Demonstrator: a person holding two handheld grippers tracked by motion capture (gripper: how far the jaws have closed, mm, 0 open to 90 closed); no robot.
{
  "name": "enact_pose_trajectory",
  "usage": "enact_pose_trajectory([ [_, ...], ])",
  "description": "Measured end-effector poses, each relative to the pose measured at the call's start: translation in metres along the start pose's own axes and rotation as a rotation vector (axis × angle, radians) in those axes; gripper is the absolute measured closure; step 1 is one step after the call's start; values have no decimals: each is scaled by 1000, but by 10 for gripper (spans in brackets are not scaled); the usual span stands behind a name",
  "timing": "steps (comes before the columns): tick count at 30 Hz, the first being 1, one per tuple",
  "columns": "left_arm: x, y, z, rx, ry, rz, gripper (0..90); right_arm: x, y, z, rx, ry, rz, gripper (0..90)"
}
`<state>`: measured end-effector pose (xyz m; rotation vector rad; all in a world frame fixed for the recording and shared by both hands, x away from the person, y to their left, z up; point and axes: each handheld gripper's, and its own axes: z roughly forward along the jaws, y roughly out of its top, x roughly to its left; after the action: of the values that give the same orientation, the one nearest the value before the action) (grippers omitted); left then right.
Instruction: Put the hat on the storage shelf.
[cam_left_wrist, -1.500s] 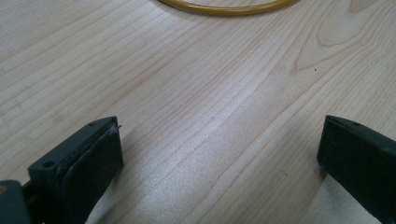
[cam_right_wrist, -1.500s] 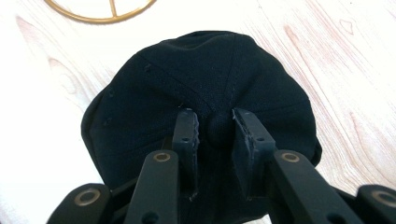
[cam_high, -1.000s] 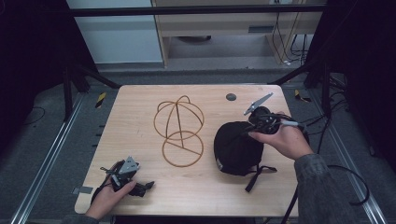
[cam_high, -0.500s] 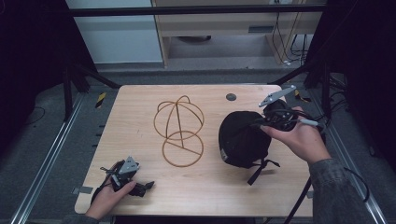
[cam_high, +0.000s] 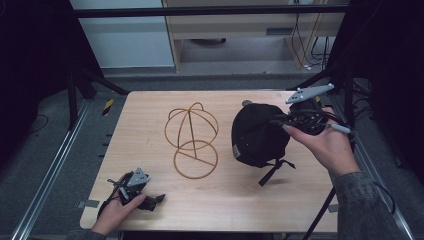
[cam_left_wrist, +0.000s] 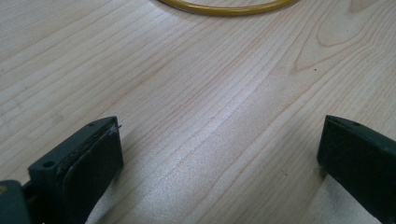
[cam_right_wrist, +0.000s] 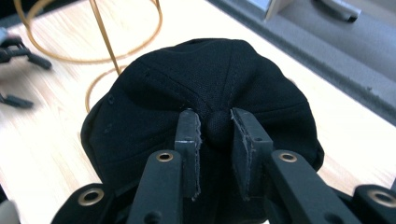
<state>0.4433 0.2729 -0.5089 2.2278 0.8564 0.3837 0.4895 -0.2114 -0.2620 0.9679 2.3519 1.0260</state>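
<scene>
Right gripper (cam_right_wrist: 215, 128) fingers pinch cap (cam_right_wrist: 154, 88) button — left gripper (cam_left_wrist: 219, 149) fingers wide.

No words, brand marks, labels or numbers can be read anywhere in these views. The black cap (cam_right_wrist: 201, 93) shows plain fabric with no logo facing the cameras. The wooden table (cam_high: 150, 125) bears only its grain.

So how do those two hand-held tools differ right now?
The left tool rests low at the table's near edge, its jaws wide apart over bare wood. The right tool is raised off the table, jaws closed on the button atop the black cap, lifting it. Both are black and held in a hand.
</scene>
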Motion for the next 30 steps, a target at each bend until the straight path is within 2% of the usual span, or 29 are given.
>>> enact_pose_trajectory([
  [6, 0, 0, 0, 0, 0, 0, 0, 6, 5, -9, -63, 13, 0, 735],
  [13, 0, 0, 0, 0, 0, 0, 0, 12, 7, -14, -90, 13, -9, 734],
  [22, 0, 0, 0, 0, 0, 0, 0, 27, 14, -28, -156, 8, -42, 735],
  [30, 0, 0, 0, 1, 0, 0, 0, 37, 32, -44, -204, 5, -83, 735],
])
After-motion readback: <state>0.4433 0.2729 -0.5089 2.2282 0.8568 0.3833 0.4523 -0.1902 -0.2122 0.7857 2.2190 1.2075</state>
